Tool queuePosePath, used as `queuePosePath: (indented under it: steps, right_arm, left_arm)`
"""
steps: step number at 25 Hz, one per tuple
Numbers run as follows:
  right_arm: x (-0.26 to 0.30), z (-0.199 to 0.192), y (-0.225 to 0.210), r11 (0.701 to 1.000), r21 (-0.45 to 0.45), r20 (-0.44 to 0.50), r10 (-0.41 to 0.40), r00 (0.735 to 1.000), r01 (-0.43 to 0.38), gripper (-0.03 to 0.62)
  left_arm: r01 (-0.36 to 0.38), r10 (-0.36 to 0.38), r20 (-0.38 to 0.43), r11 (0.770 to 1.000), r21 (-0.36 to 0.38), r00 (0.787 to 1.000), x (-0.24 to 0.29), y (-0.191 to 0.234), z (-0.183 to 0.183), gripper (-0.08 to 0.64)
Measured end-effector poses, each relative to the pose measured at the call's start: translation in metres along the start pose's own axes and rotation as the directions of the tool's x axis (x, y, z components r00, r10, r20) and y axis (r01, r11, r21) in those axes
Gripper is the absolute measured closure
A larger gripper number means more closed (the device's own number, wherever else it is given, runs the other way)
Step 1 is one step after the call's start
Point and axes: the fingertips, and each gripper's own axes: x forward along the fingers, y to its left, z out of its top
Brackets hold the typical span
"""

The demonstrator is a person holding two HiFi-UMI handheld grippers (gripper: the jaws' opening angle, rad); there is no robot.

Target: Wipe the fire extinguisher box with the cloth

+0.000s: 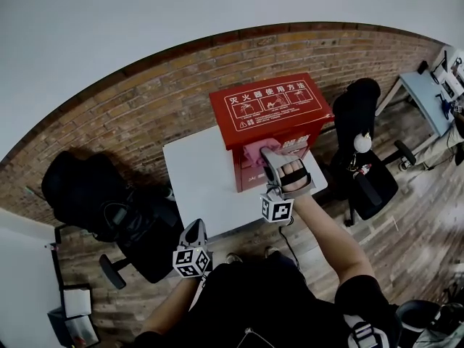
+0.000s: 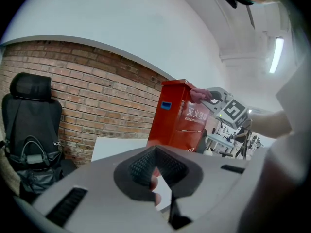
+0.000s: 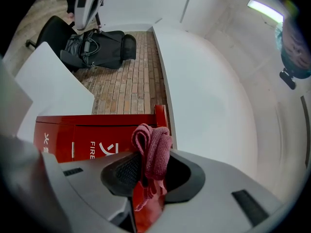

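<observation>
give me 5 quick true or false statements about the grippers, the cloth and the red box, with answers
1. The right gripper is shut on the pink cloth. True.
2. The fire extinguisher box stands on the floor. False: it stands on the white table.
3. The left gripper also grips the cloth. False: nothing sits between its jaws, and it is held low, apart from the box.
4. The cloth is at the box's front face, below the lid. True.
5. The wall behind the box is green tile. False: it is a brick wall, with plain white above.
</observation>
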Motion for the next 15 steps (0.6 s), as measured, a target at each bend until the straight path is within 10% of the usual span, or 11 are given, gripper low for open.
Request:
queuePosePath:
  steps: [15]
  right_arm:
    - [-0.005, -0.051, -0.003, 0.998, 0.066, 0.047, 0.013, 0.999, -0.016, 0.479]
  left_arm:
    - [-0.164, 0.166, 0.033, 0.984, -0.064, 0.986, -0.009, -0.056, -0.033, 0.541]
